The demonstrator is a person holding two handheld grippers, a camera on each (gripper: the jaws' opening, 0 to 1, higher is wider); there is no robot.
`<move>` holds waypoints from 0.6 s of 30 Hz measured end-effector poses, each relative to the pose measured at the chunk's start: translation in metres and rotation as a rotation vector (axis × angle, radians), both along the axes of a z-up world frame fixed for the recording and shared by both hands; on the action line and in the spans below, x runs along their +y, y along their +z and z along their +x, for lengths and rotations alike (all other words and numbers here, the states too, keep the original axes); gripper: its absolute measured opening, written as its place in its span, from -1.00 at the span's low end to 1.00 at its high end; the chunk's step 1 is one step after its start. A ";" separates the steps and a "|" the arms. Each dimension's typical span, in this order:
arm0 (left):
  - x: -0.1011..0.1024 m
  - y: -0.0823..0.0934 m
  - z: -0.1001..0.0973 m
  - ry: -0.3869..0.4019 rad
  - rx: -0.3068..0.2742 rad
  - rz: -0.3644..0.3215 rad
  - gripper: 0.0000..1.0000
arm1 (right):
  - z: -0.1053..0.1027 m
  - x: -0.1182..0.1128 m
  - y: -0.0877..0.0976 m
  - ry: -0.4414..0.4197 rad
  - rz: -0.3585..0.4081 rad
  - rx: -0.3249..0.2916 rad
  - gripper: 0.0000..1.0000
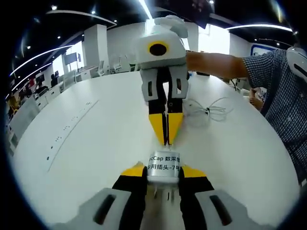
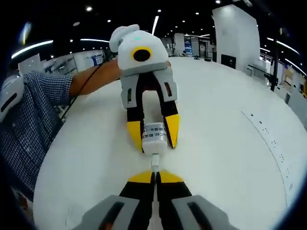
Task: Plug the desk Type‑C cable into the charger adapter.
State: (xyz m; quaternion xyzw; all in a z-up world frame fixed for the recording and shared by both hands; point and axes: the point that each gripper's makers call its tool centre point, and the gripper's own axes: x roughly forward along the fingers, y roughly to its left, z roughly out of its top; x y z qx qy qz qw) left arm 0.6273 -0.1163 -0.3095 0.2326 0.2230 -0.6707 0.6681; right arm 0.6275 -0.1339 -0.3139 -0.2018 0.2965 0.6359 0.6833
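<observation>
A white charger adapter (image 1: 163, 162) with a printed label is clamped between the yellow-tipped jaws of my left gripper (image 1: 163, 171), just above the white table (image 1: 91, 143). My right gripper (image 1: 166, 140) comes in from the far side, its jaws shut, tips pointing at the adapter's end. The white cable (image 1: 212, 111) lies looped on the table behind it. In the right gripper view, my right gripper (image 2: 155, 175) is shut on the cable's plug (image 2: 155, 164), whose tip meets the adapter (image 2: 154, 134) held by my left gripper (image 2: 154, 143). How deep the plug sits is hidden.
A person's forearm and checked sleeve (image 1: 271, 79) reach in from the right of the left gripper view and show as a sleeve (image 2: 29, 108) at the left of the right gripper view. Desks and chairs (image 1: 81, 74) stand beyond the table's far edge.
</observation>
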 end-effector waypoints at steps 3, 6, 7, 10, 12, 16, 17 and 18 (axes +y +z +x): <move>0.000 0.000 0.000 0.001 0.000 -0.001 -0.47 | -0.002 -0.005 -0.003 -0.018 -0.019 -0.008 -0.89; 0.000 0.000 0.000 0.002 0.001 0.001 -0.47 | -0.005 -0.007 0.001 -0.013 -0.007 -0.012 -0.88; 0.000 0.000 0.000 0.002 0.001 0.000 -0.47 | -0.007 -0.007 0.001 -0.011 -0.005 -0.012 -0.88; 0.000 0.000 0.000 0.002 0.001 0.000 -0.47 | -0.007 -0.007 0.002 -0.004 -0.008 -0.042 -0.89; 0.000 0.000 0.000 0.003 0.000 -0.001 -0.47 | -0.005 -0.007 0.002 -0.003 -0.008 -0.051 -0.90; 0.000 0.000 0.000 0.009 0.000 -0.006 -0.47 | -0.002 -0.007 0.002 -0.021 -0.014 -0.046 -0.90; 0.000 0.000 0.000 0.009 -0.002 -0.008 -0.47 | -0.001 -0.007 0.002 -0.024 -0.016 -0.045 -0.90; 0.000 0.000 0.000 0.010 -0.003 -0.013 -0.47 | -0.001 -0.007 0.002 -0.029 -0.019 -0.043 -0.91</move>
